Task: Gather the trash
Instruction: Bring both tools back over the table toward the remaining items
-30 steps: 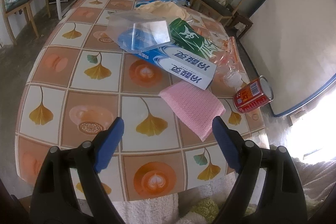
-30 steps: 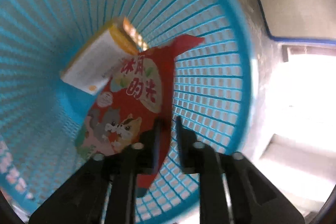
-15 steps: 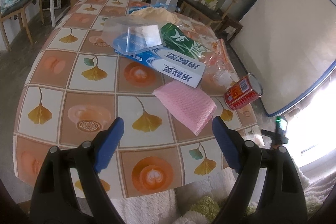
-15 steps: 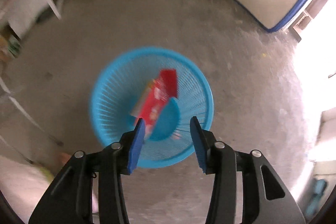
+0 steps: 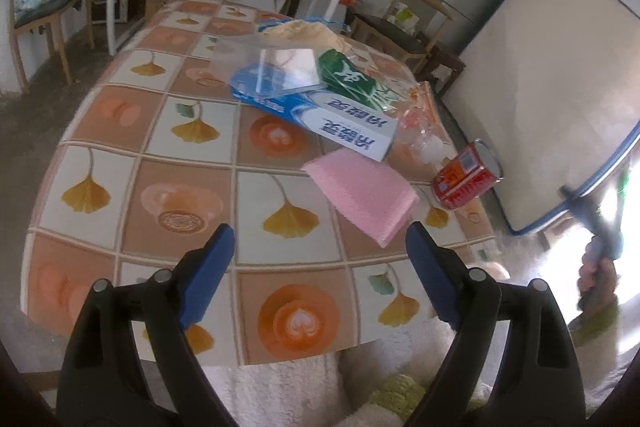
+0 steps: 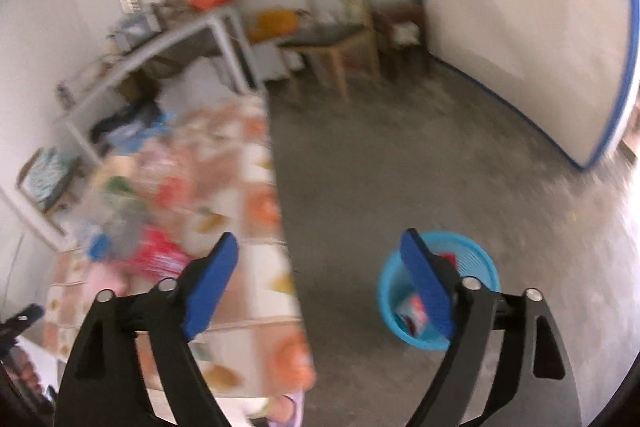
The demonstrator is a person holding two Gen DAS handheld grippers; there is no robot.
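While the left gripper (image 5: 320, 259) is hanging over the near edge of the table (image 5: 132, 163), its blue jaws are standing wide apart with nothing between them. Across the patterned tablecloth, left to right, a clear plastic bag (image 5: 276, 67) is lying over a blue and white toothpaste box (image 5: 340, 123), a green packet (image 5: 352, 79) is leaning against it, and a pink cloth (image 5: 364, 195) is resting just beside the box's near end. Further right, a crumpled clear bottle (image 5: 420, 131) is lying near a red can (image 5: 468, 175) tipped on its side at the table's right edge.

In the right wrist view, which is blurring with motion, the right gripper (image 6: 320, 287) is hanging above the floor beside the table; its jaws have just been opening and are now gaping wide, empty. Behind its right finger, the blue basket (image 6: 476, 259) is sitting on the concrete floor, well apart from the table, with a red wrapper (image 6: 412, 311) lying inside it.
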